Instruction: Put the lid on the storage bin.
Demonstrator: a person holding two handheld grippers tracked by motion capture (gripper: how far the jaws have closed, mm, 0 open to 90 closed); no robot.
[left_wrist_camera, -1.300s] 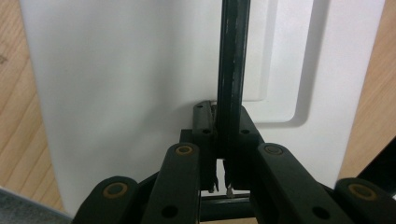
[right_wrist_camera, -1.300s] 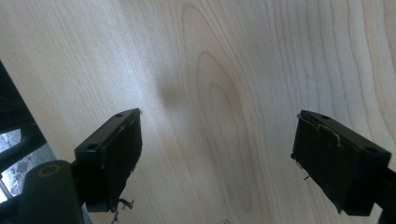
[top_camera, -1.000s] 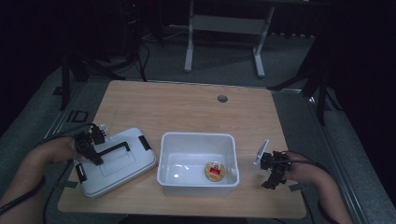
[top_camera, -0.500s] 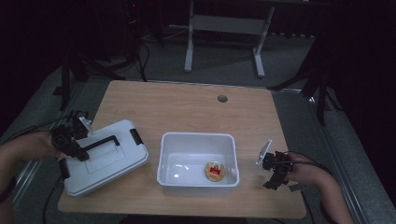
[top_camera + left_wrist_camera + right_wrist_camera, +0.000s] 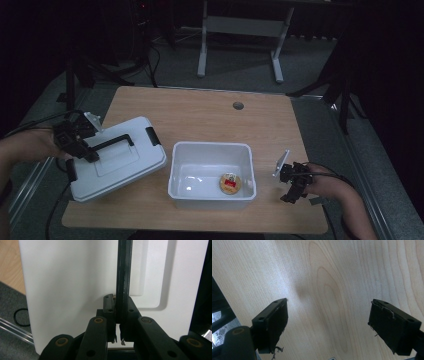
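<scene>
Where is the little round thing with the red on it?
In the high view, the little round thing lies inside the white bin, near its front right corner, right of the lid.

Dim lab: wooden table [image 5: 200, 115], floor cables [image 5: 150, 60], metal stand [image 5: 240, 30].

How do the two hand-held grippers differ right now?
The left gripper is shut on the black handle of the white lid; the right gripper is open and holds nothing. The left one is over the lid, the right one over bare table. Both are black, two-jawed and hand-held.
</scene>
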